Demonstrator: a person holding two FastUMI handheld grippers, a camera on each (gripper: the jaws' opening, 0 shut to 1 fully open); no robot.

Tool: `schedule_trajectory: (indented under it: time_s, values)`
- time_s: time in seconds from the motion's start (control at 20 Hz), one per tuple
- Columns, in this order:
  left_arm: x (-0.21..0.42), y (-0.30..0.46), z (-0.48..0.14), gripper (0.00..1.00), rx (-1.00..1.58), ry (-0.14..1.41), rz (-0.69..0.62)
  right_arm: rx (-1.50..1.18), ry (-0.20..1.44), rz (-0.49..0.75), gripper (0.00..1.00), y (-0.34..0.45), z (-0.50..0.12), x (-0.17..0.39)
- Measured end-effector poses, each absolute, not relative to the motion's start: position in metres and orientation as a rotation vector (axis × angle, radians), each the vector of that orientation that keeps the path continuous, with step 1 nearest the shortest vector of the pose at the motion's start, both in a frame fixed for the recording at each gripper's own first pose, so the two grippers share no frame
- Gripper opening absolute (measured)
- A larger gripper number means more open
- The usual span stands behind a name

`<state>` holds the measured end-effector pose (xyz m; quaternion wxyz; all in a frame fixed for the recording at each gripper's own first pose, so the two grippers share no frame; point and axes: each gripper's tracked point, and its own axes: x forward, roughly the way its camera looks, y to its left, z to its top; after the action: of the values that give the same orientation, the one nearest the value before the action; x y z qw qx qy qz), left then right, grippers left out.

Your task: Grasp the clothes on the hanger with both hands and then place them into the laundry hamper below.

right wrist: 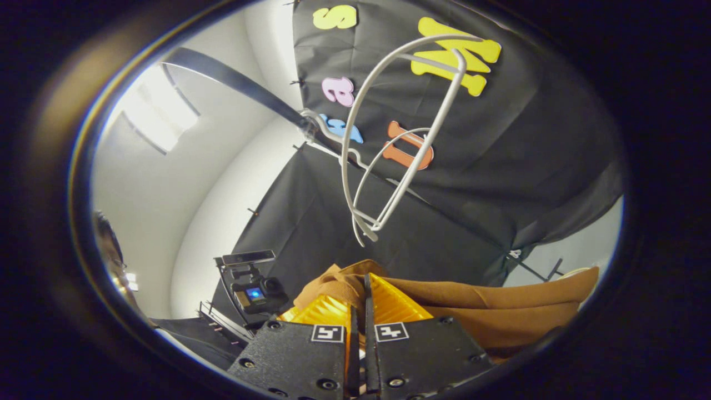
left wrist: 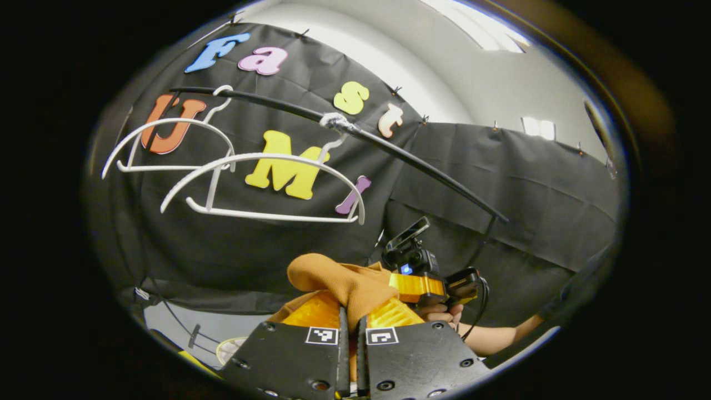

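Both ends clamped: left gripper (left wrist: 350,316) pinches a bunched fold of the brown garment (left wrist: 344,283), right gripper (right wrist: 360,311) closed on its other end, cloth trailing right. Hangers (left wrist: 261,183) above are bare. I'd lower both hands together, keep the cloth slack, release only once over the hamper.

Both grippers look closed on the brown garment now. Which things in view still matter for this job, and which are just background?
Part of the job:
- brown garment, pinched in both grippers
- left gripper
- right gripper

Just there:
- two bare white hangers
- black rail they hang from
- what may be a hamper rim, low in the left gripper view; too little shows to tell
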<state>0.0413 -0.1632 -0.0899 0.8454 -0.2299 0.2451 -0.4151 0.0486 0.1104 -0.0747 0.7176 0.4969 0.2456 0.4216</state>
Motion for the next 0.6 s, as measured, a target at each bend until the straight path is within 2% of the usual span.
schedule_trajectory:
  time_s: [0.05,0.1,0.2,0.35,0.4,0.45,0.5,0.6]
  values:
    - [0.04,-0.163,-0.09,0.1,-0.498,0.517,-0.874,1.102,0.544,0.932,0.07,0.108,-0.075,0.048]
    - [0.04,-0.162,-0.091,0.05,-0.5,0.52,-0.872,1.104,0.553,0.929,0.07,0.109,-0.079,0.048]
    - [0.041,-0.158,-0.102,0.04,-0.476,0.529,-0.852,1.116,0.59,0.927,0.07,0.109,-0.099,0.048]
    - [0.036,-0.153,-0.143,0.05,-0.434,0.629,-0.795,1.196,0.662,0.799,0.07,0.096,-0.148,0.066]
    - [0.032,-0.153,-0.154,0.05,-0.428,0.657,-0.785,1.212,0.683,0.762,0.02,0.091,-0.164,0.069]
    - [0.032,-0.154,-0.162,0.05,-0.419,0.675,-0.777,1.215,0.702,0.736,0.02,0.088,-0.176,0.069]
    - [0.031,-0.155,-0.17,0.05,-0.402,0.695,-0.771,1.215,0.719,0.708,0.07,0.087,-0.188,0.073]
    - [0.031,-0.155,-0.194,0.05,-0.368,0.736,-0.749,1.208,0.756,0.66,0.07,0.085,-0.208,0.073]
